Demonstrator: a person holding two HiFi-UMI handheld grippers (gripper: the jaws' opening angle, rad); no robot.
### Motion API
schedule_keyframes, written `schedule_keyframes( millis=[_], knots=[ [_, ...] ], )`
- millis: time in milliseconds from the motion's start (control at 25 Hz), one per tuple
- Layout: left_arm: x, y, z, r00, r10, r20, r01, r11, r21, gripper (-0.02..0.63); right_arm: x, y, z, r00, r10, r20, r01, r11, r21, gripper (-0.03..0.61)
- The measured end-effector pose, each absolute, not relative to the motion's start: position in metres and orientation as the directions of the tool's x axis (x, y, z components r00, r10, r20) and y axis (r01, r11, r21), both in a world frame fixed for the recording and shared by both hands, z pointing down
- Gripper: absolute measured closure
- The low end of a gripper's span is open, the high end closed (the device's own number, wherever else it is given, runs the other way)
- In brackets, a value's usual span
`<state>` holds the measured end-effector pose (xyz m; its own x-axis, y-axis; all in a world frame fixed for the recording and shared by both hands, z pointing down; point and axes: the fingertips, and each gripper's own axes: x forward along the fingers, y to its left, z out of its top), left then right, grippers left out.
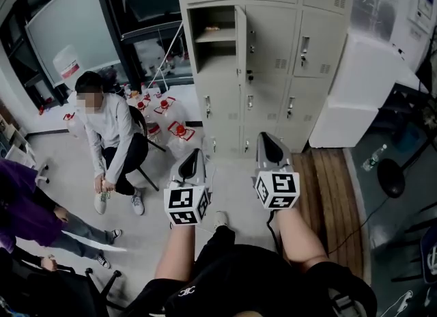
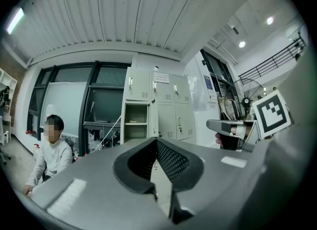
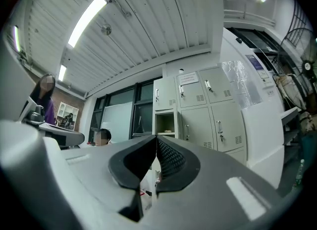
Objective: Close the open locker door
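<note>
A bank of pale grey lockers (image 1: 273,56) stands ahead of me. One compartment (image 1: 214,32) in the left column is open, with a shelf inside, and its door (image 1: 240,35) swings out edge-on toward me. The same open compartment (image 2: 134,122) appears in the left gripper view and again as the open compartment (image 3: 166,123) in the right gripper view. My left gripper (image 1: 193,154) and right gripper (image 1: 266,138) are held side by side above the floor, well short of the lockers. The left gripper (image 2: 156,141) and right gripper (image 3: 156,137) each have their tips together, with nothing between them.
A person (image 1: 113,131) sits on a chair left of the lockers, beside several water jugs (image 1: 167,114) with red caps. Another person in purple (image 1: 27,206) is at the lower left. A white cabinet (image 1: 355,90) and a wooden platform (image 1: 334,193) lie to the right.
</note>
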<state>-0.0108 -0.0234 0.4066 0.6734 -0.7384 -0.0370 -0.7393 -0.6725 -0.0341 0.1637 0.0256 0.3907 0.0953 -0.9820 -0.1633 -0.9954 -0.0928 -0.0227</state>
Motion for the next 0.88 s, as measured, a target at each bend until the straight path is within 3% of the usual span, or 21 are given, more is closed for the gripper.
schedule_keyframes(
  millis=[640,880],
  knots=[
    [0.080,-0.249,0.375,0.761,-0.648,-0.036,-0.649,-0.760,-0.042,0.614,0.237,-0.187,0.347,0.156,-0.970,-0.184,-0.988,-0.157,-0.010,0.566],
    [0.111,-0.290,0.363,0.782,-0.622,-0.032,-0.623,-0.780,-0.053,0.614,0.263,-0.220,0.343,0.186,-0.967,-0.173,-0.982,-0.185,-0.020,0.566]
  ],
)
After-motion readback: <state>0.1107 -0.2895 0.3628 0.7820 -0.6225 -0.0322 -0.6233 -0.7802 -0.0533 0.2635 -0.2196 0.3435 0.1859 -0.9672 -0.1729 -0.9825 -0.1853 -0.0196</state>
